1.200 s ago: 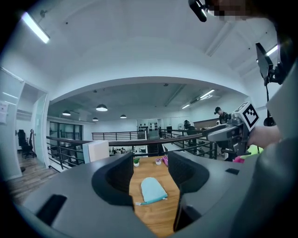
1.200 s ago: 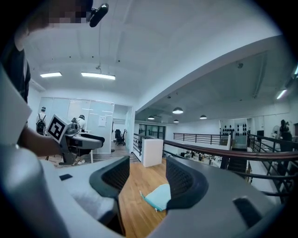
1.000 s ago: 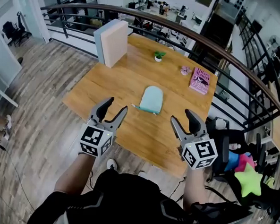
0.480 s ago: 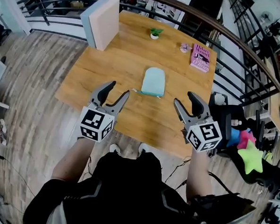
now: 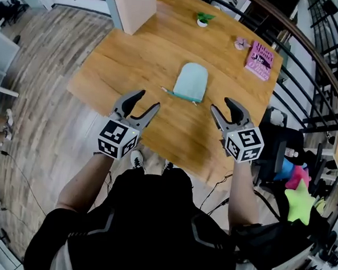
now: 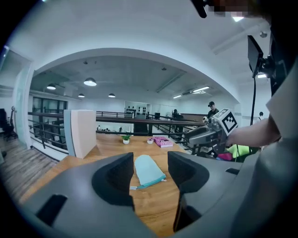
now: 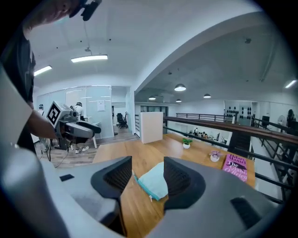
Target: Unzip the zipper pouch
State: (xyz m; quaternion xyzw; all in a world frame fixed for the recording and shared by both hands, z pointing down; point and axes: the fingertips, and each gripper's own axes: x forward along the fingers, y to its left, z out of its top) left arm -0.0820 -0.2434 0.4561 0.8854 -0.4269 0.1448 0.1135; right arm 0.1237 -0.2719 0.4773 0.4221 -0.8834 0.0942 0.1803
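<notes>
Barely begun, by the look of it. No contact yet with the zipper pouch (image 5: pixel 192 81), flat on the desk (image 5: pixel 134 55) about midway between the left and right edges, rounded end pointing toward the far edge, zip strip (image 5: pixel 180 94) along the side facing the front edge. Zip apparently shut along its whole run, though too small to be sure of; pull not clearly made out.

Left tongs (image 5: pixel 148 99) spread wide and empty, held above the front edge, to the left of the pouch and well apart from it. Right tongs (image 5: pixel 221 104) likewise parted with nothing between them, closing a little, over the front edge to the pouch's right. Only the untouched pouch visible beyond each gap.

Everything left to do, judging from this: reach in, steady the fabric with one pair, pinch the pull with the other, and draw it along the strip.
</notes>
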